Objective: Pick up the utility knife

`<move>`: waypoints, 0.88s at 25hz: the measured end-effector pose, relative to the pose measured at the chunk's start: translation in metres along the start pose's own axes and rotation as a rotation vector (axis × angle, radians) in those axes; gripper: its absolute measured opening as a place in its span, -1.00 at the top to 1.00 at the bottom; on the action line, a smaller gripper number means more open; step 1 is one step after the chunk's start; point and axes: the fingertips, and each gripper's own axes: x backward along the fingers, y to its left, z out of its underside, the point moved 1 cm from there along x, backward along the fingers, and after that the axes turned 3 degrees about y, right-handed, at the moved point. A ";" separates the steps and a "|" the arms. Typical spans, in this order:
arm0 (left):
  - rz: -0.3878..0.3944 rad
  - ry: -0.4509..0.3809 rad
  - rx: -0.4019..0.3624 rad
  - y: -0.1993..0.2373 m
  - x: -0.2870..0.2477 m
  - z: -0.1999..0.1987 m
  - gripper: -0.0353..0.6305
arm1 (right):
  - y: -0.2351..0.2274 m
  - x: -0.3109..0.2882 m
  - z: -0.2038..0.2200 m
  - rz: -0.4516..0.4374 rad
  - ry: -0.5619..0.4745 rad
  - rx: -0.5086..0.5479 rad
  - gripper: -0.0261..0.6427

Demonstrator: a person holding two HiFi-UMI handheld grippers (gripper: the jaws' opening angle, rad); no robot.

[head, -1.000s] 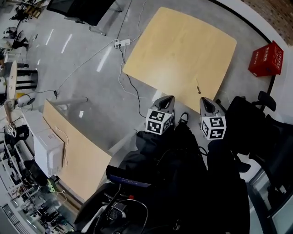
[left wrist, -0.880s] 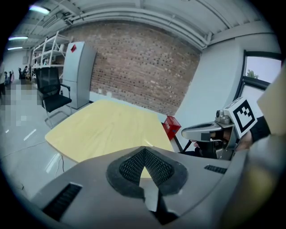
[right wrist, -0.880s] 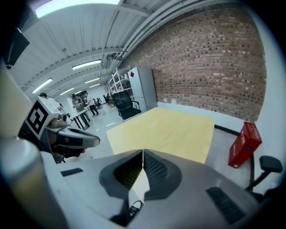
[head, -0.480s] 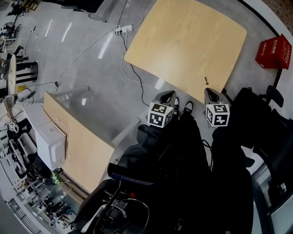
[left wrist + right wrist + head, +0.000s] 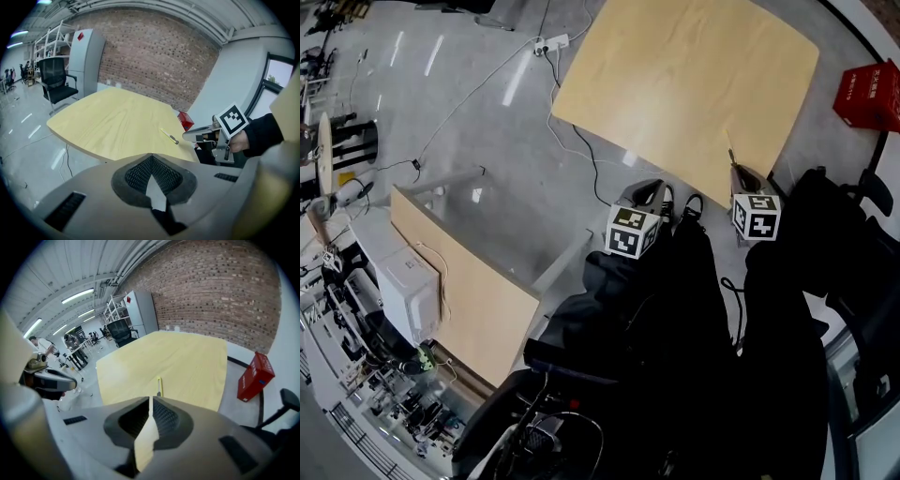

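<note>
Forward since a second ago, both claws have closed in on the pale wooden surface (image 5: 675,75), and the knife that lay well ahead of the right claw (image 5: 742,174) is now just beyond its tip. The surface is broad with rounded corners and stands on a grey floor (image 5: 487,103). A red crate (image 5: 867,92) sits on the floor past its right side. The left claw (image 5: 650,191) hangs just short of the near edge, clenched, its pads pressed together in the left gripper view. The right claw, at the edge itself, is likewise clenched, the two jaws meeting in a thin seam in the right gripper view. The knife (image 5: 732,157), slim and yellow, lies flat on the surface near the near right edge. It is apart from both claws and runs roughly in line with the right one.
</note>
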 end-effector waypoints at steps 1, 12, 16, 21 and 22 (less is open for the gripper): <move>0.000 0.009 0.002 0.000 0.000 0.002 0.89 | -0.002 -0.004 0.000 0.001 0.007 -0.002 0.89; -0.001 0.035 0.023 0.012 -0.003 0.010 0.89 | -0.021 -0.041 -0.003 0.007 0.091 0.005 0.78; -0.007 0.029 0.034 0.015 -0.004 0.011 0.89 | -0.021 -0.047 -0.004 0.000 0.106 0.015 0.77; -0.011 0.032 0.040 0.015 -0.006 0.012 0.89 | -0.018 -0.053 0.001 0.009 0.150 0.045 0.77; -0.011 0.032 0.042 0.015 -0.005 0.012 0.89 | -0.018 -0.054 0.001 0.018 0.151 0.048 0.77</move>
